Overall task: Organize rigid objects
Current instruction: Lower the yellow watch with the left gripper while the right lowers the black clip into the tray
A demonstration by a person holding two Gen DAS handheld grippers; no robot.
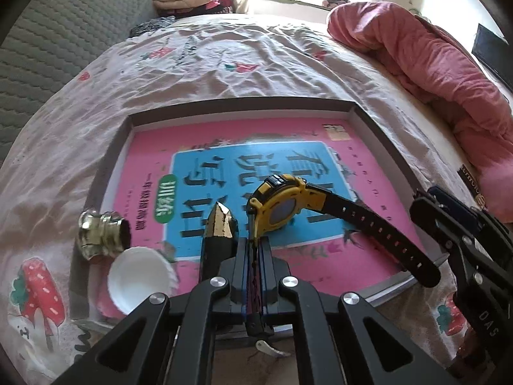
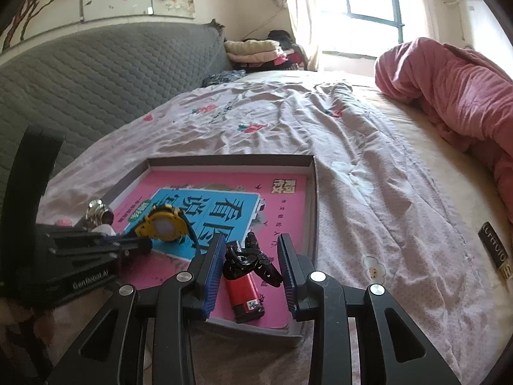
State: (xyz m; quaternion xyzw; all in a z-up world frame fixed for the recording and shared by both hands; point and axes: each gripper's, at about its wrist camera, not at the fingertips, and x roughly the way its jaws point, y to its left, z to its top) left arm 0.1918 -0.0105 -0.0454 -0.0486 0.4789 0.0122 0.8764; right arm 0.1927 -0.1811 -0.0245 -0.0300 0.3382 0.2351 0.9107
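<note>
A shallow grey box (image 1: 378,122) with a pink book cover as its floor lies on the bed. My left gripper (image 1: 255,243) is shut on the near strap of a yellow and black watch (image 1: 282,205), which rests in the box; it also shows in the right wrist view (image 2: 165,224). A black and gold pointed object (image 1: 219,227) stands just left of the fingers. My right gripper (image 2: 251,266) is open over the box's near edge, with a black hair clip (image 2: 248,261) and a red lighter (image 2: 245,295) between its fingers.
A metal threaded fitting (image 1: 102,234) and a white cap (image 1: 141,279) lie at the box's left near corner. A pink blanket (image 1: 433,57) is heaped at the right. A grey quilted headboard (image 2: 96,73) stands at the left. Folded clothes (image 2: 253,49) sit by the window.
</note>
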